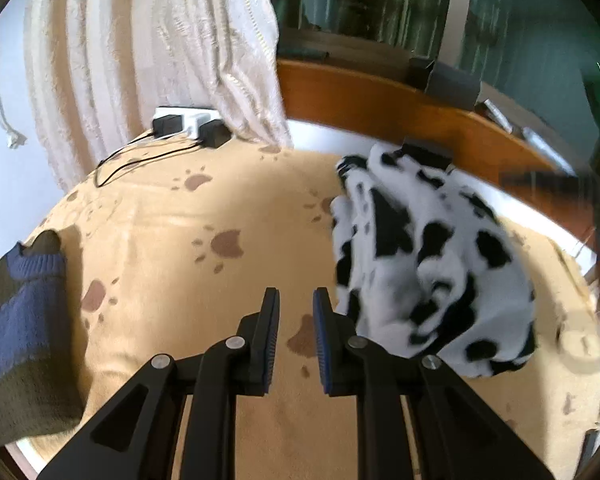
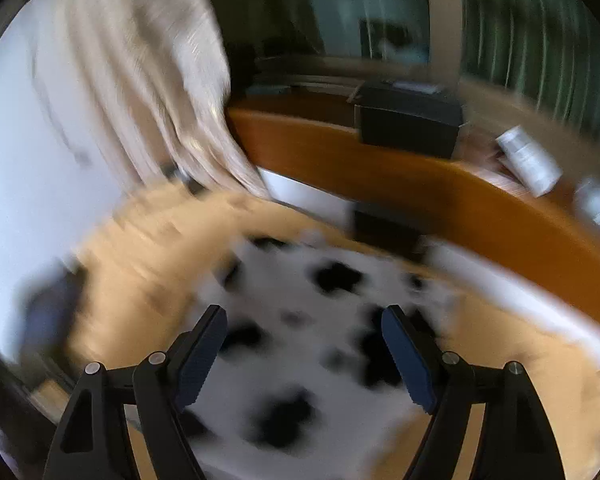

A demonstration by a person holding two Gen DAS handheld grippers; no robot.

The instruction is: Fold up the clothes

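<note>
Left wrist view shows your left hand-held gripper (image 1: 296, 312) with its jaws drawn narrow, a slim gap between the pads and nothing held. It hovers over bare tan blanket (image 1: 172, 240) printed with paw marks. The cow-print garment (image 1: 428, 264) lies ahead and to the right of that gripper, bunched in a heap, its long axis running from near your fingertips away toward the wooden ledge (image 1: 380, 108). A second piece, the blue-and-olive knit (image 1: 20, 320), rests well apart at the left edge.

Right wrist view (heavily blurred) shows your right hand-held gripper (image 2: 304, 344) with jaws standing wide, empty, and the same garment (image 2: 308, 300) directly beneath and ahead of it. Judge the right hand the nearer one: the heap sits squarely between its fingers' line, whereas the left must travel right to reach an edge. The garment is not yet spread flat, so folding has hardly begun.
</note>
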